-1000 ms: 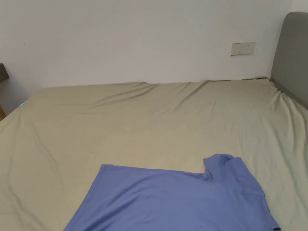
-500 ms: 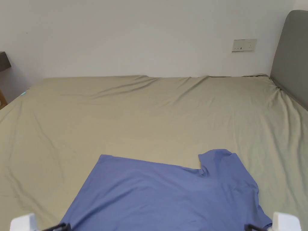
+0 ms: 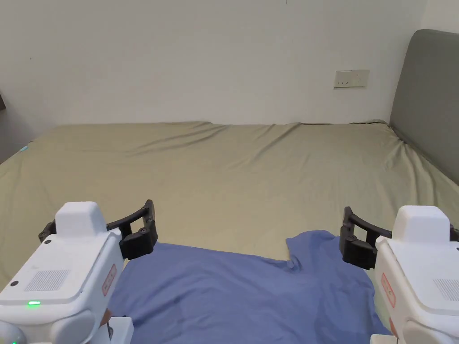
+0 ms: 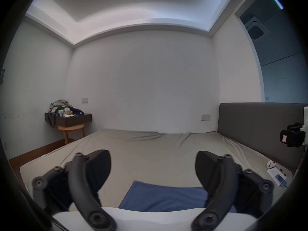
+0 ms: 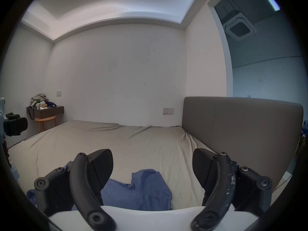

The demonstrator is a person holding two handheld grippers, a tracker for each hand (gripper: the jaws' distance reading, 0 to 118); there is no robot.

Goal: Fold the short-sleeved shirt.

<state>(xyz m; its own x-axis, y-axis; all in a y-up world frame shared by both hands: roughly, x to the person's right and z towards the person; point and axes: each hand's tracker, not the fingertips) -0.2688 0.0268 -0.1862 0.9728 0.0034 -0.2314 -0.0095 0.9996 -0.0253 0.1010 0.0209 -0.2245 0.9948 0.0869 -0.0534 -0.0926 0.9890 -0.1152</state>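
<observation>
Bed sheet ahead of my 2 grippers lies bare to the far wall. Grey headboard bounds my right side. Small items lie beside the headboard, near edge.

**No readable text**

You had nothing legible in front of you. The small red-edged stickers on the sides of the left gripper and the right gripper were too blurred to read, and so was the white tag on the right gripper's fingers.
</observation>
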